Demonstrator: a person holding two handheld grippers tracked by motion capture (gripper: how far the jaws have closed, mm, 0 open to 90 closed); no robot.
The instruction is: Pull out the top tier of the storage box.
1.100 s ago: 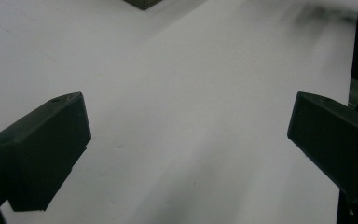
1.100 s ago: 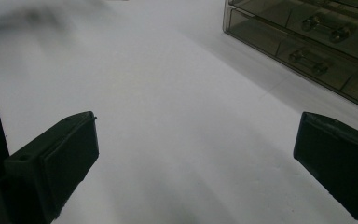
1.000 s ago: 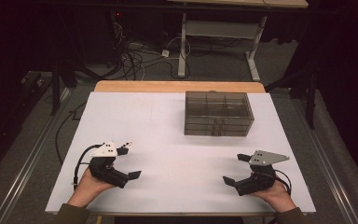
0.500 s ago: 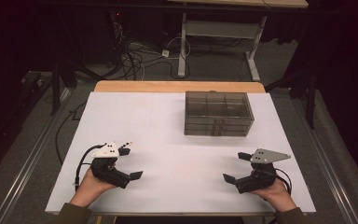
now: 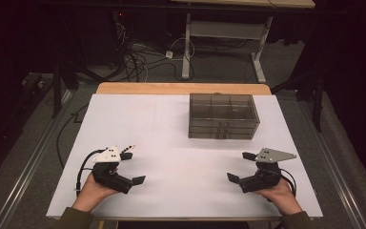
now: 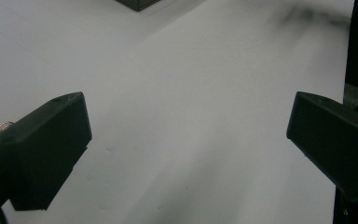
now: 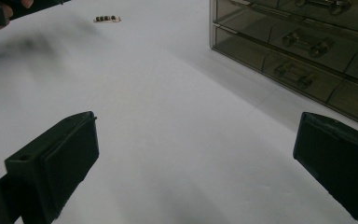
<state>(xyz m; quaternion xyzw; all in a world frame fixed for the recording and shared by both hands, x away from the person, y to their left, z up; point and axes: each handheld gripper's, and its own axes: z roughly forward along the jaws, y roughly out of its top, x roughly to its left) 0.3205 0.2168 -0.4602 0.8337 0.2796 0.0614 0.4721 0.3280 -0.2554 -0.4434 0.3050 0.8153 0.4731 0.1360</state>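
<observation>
My left gripper (image 5: pixel 132 168) rests low over the white table (image 5: pixel 171 124) near its front left, held in a hand and open with nothing between the jaws. In its own view the left gripper (image 6: pixel 186 140) has bare table between wide-apart jaws. At the front right my right gripper (image 5: pixel 240 167) is open too and holds nothing. A smoky transparent drawer box (image 5: pixel 223 116) stands toward the back right, with its drawers closed. From the right gripper (image 7: pixel 196 158) the drawer box (image 7: pixel 307 42) is ahead to the right, handles facing me.
A small beaded metal piece (image 7: pixel 106 18) lies on the table near the left hand. A corner of the drawer box (image 6: pixel 137 3) shows at the top of the left gripper view. Beyond the table's far wooden edge (image 5: pixel 181 88) are cables and a bench frame.
The left gripper has slid slightly toward the front edge. The right gripper has hardly moved. Both stay open.
</observation>
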